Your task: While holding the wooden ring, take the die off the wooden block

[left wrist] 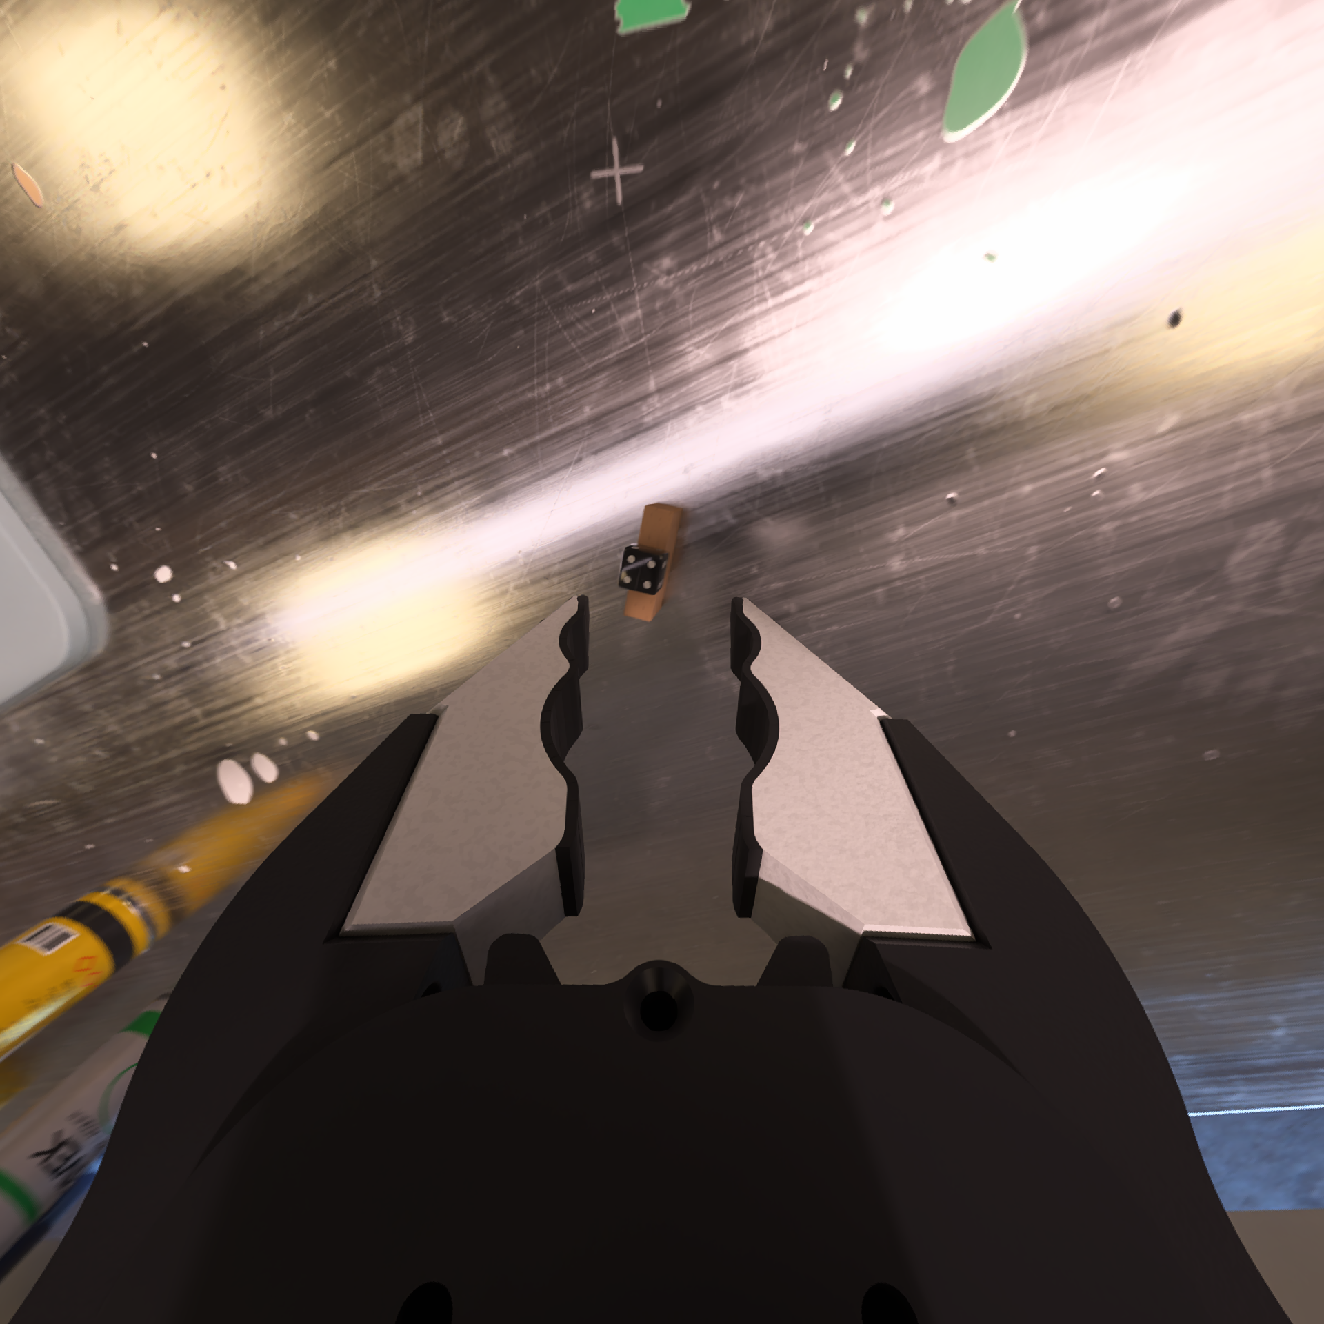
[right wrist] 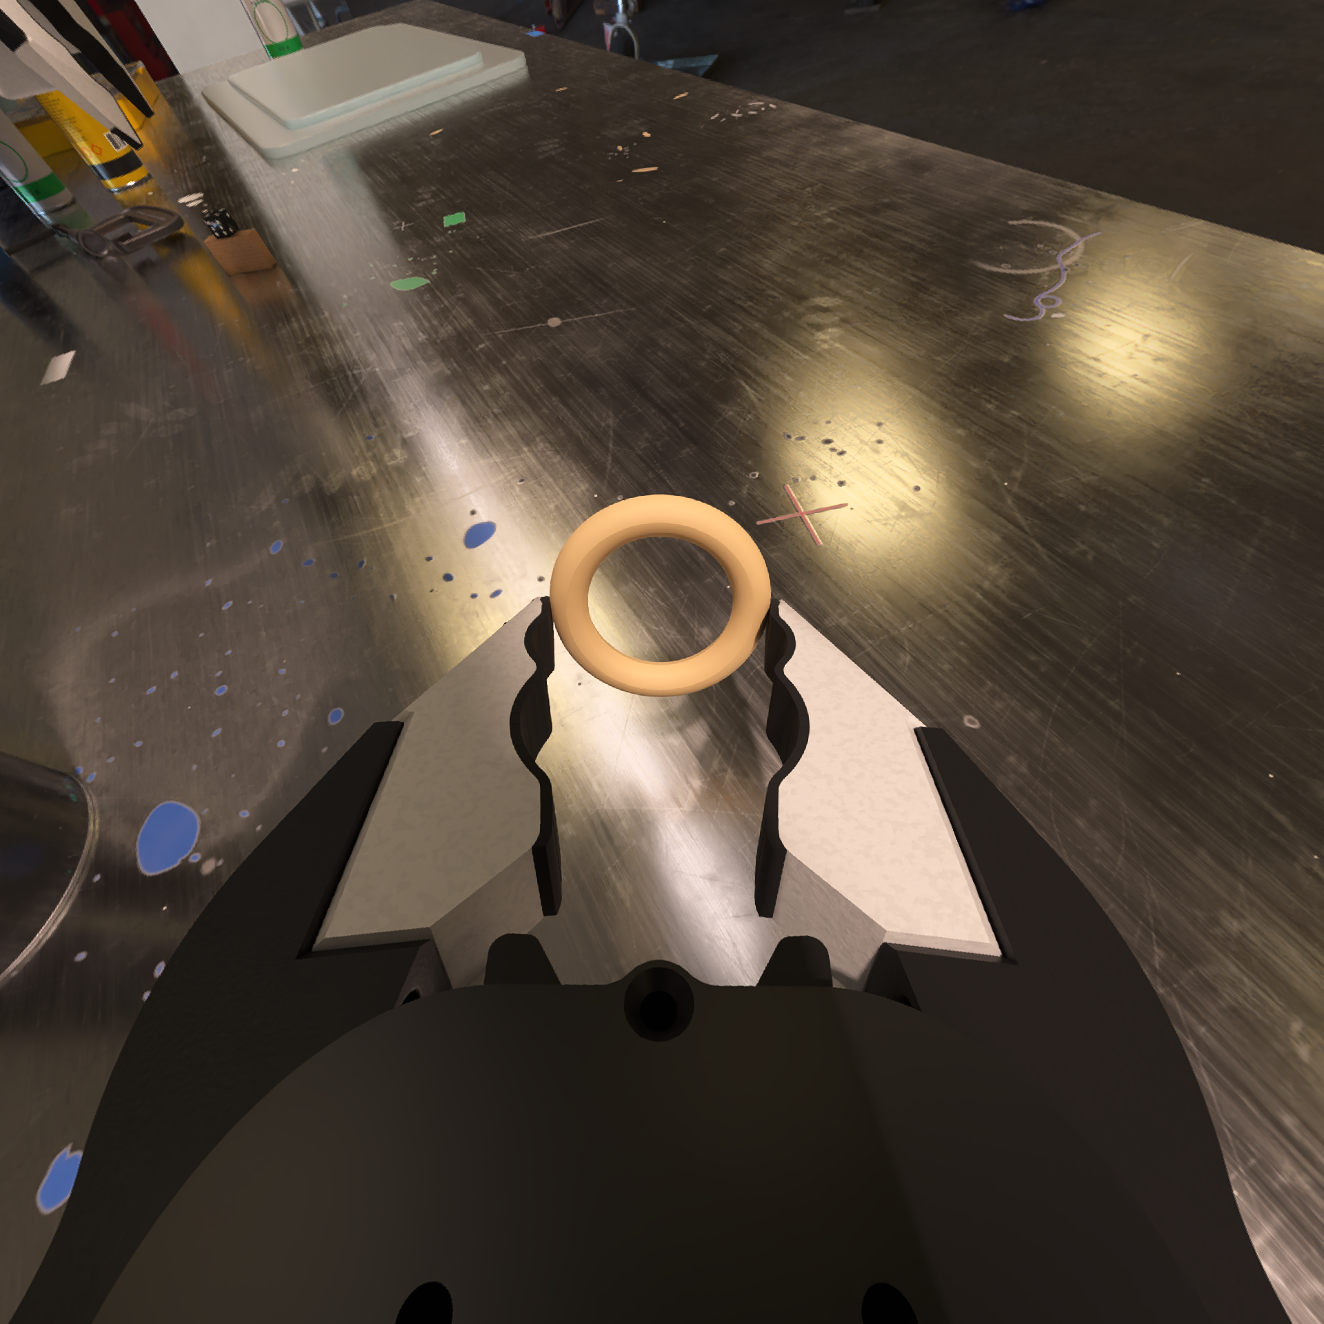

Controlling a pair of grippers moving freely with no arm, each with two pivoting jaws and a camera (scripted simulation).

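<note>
Right wrist view: scratched, paint-flecked steel bench (right wrist: 931, 344) fills the field. Right tool (right wrist: 659, 616) is clamped on the pale wooden ring (right wrist: 573, 573), fingertips pressing its outer rim from both sides, ring lifted clear of the bench, which meets the holding condition of the task. Far upper left, a pale green slab (right wrist: 372, 86) lies beyond the small tan wooden block (right wrist: 240, 251) carrying the black die (right wrist: 218, 222); distance makes contact detail unreadable there.

Left wrist view supplies that detail: left tool (left wrist: 659, 616), jaws apart and empty, hovers just short of the wooden block (left wrist: 652, 530), with the die (left wrist: 643, 570) sitting on its top face, white pips up. Alignment suggests approach for a pinch on the die. No ring is visible from here.
</note>
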